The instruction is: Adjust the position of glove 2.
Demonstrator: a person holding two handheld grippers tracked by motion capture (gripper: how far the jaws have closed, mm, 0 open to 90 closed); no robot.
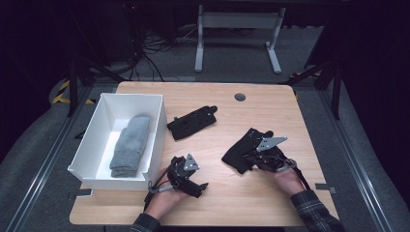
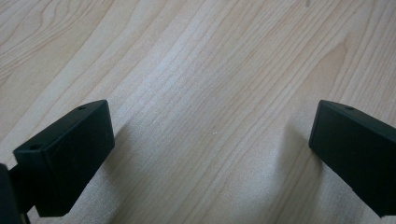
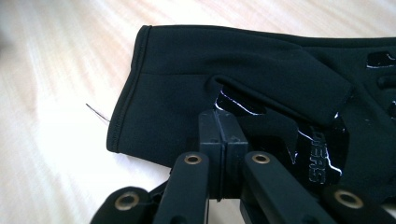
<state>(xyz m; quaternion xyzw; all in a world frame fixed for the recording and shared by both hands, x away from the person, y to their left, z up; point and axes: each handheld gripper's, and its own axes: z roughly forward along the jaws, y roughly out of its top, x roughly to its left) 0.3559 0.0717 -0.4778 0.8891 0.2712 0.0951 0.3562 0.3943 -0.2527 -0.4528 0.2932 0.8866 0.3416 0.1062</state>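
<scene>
Our right gripper (image 3: 223,128) has its jaws pressed together over the palm of a black glove (image 3: 261,88) lying flat on the wooden table (image 1: 241,193), though we cannot tell whether any fabric is pinched between them; the cuff sits just left of the jaws. Our left gripper (image 2: 212,140) holds its jaws wide apart over bare wood, nothing between them. Beyond both grippers lies a second black glove (image 1: 192,122), and to the left a white box (image 1: 92,140) holding a folded grey sock (image 1: 130,145).
</scene>
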